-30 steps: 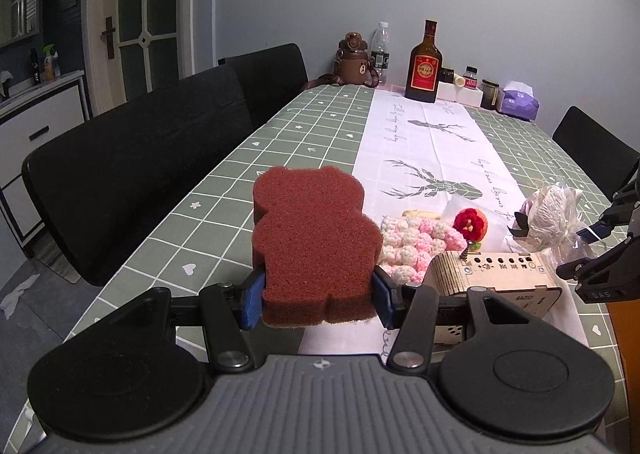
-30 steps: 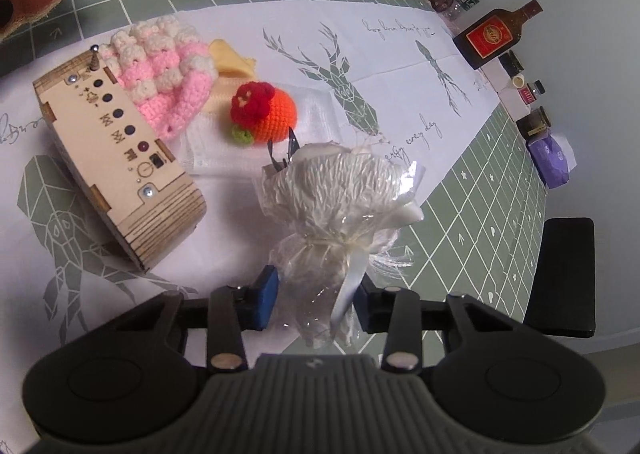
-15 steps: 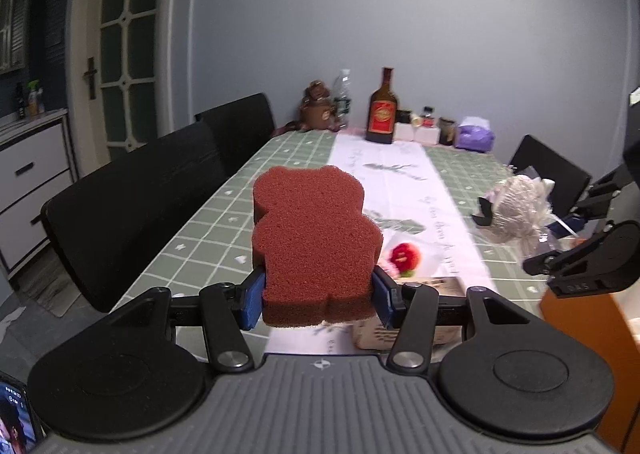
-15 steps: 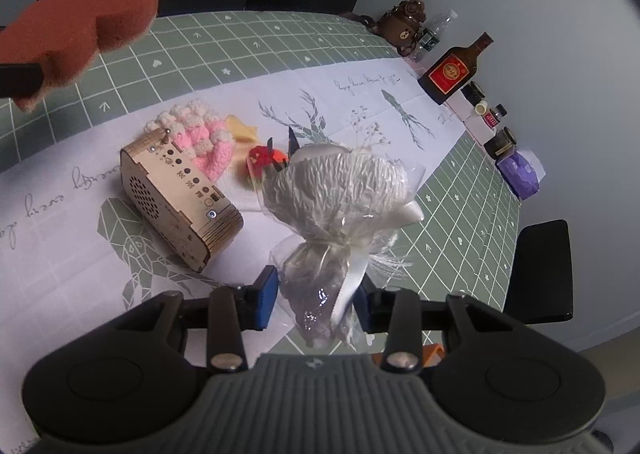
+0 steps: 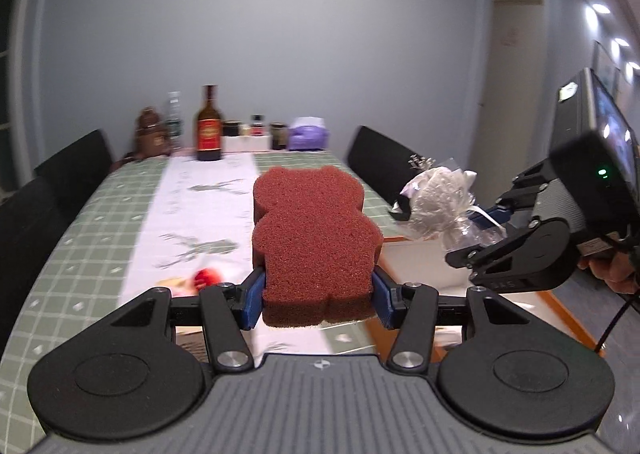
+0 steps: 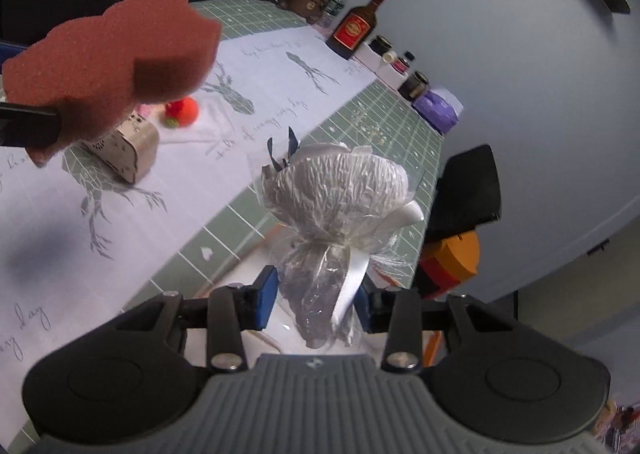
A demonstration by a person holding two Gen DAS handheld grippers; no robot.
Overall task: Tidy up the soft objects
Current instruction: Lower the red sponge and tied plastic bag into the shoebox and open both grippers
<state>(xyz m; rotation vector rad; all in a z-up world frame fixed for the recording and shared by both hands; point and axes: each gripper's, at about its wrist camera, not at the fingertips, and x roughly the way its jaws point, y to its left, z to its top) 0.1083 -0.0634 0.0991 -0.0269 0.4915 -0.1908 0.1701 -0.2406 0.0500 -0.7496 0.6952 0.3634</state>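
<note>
The long tabletop (image 5: 92, 222) wears a green checked cloth with a white deer-print runner (image 6: 168, 158) down its middle. Black chairs (image 5: 72, 170) line its sides. At its far end stand a dark bottle (image 5: 209, 126), a brown bear figure (image 5: 151, 134) and a purple tissue pack (image 5: 308, 134). Raised above the near edge, the left gripper (image 5: 318, 296) pinches a red-brown bear-shaped sponge (image 5: 312, 230) between its blue fingers (image 5: 253, 300). Beside it, off the tabletop's right edge, the right gripper (image 6: 314, 300) clamps the neck of a cellophane-wrapped white bundle (image 6: 336, 194). On the runner lie a wooden box (image 6: 132, 144) and an orange crochet ball (image 6: 182, 112).
</note>
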